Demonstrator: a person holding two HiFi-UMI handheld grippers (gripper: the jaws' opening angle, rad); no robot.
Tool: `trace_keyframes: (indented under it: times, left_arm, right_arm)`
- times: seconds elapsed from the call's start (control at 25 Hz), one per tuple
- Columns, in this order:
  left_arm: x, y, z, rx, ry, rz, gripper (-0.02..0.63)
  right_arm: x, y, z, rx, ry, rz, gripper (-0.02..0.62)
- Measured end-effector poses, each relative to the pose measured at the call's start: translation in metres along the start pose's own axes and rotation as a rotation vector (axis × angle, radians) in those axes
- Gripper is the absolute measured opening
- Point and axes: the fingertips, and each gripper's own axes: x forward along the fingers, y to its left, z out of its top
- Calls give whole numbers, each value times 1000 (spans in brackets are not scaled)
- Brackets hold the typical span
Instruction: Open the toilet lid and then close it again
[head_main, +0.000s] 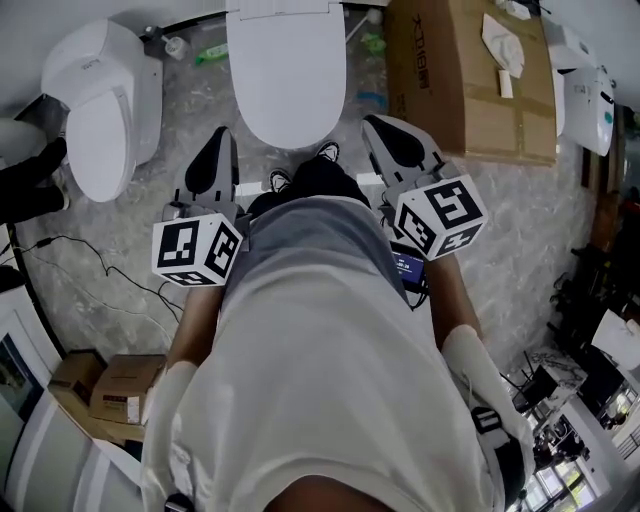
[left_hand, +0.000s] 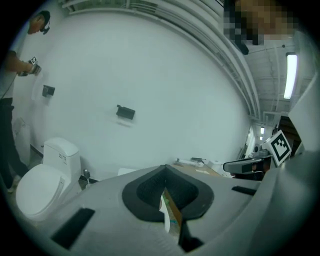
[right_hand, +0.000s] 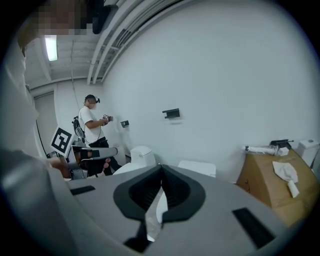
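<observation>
Toilet lid (head_main: 288, 80) was seen lying flat and closed on its bowl at the top centre of the head view, just beyond the wearer's shoes (head_main: 327, 152). Nothing was touching it. The left gripper (head_main: 222, 135) and the right gripper (head_main: 372, 124) were held near the waist, one on either side of the body, well apart from the lid and pointed toward it. In the left gripper view the jaws were pressed together at the tip with nothing between them. In the right gripper view the jaws were likewise closed and empty.

Whether the lid was yet to be raised or had already been set down again could not be judged from these views. If raising was the step in hand, a closed tip would best be slid under the middle of the front lip and the lid swung up in a smooth arc toward the back, not pushed sideways. Lowering should be eased, not dropped.

Room was limited at the sides. A cardboard box (head_main: 470, 80) stood close at the upper right, a second toilet (head_main: 100, 110) stood at the upper left, and cables (head_main: 95, 262) trailed over the floor (head_main: 520, 210) at the left. Open space lay straight ahead, above the lid
</observation>
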Motion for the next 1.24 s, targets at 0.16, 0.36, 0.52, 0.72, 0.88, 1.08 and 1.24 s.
trace_keyframes:
  times: [0.16,0.36,0.52,0.72,0.88,1.08,1.24]
  left_arm:
    - [-7,-2,9,58,-24,28,6]
    - [-5,-3,13,67,-24,38,6]
    - [-5,-5,18,90,-24,30,6]
    - [-7,-5,21,89,-20,19,6]
    - [-9,-8,21,93,-25,2,6]
    - [-11,-14,22,94,-31,-16,8]
    - [-11,-15,22,89,-34,-27,6]
  right_arm:
    - [-14,6,5,12,-34,-28,11]
    - [-19,-4,13,35,-67,-83,9]
    - [-22,-12,20,23,-74,-139,9]
    - [-28,-6,25,20,-81,-174,9]
    - [-35,1,27,7,-83,-193,9]
    - [-45,7,28,-1,-79,-205,9]
    - [-46,8,28,-1,-79,-209,9]
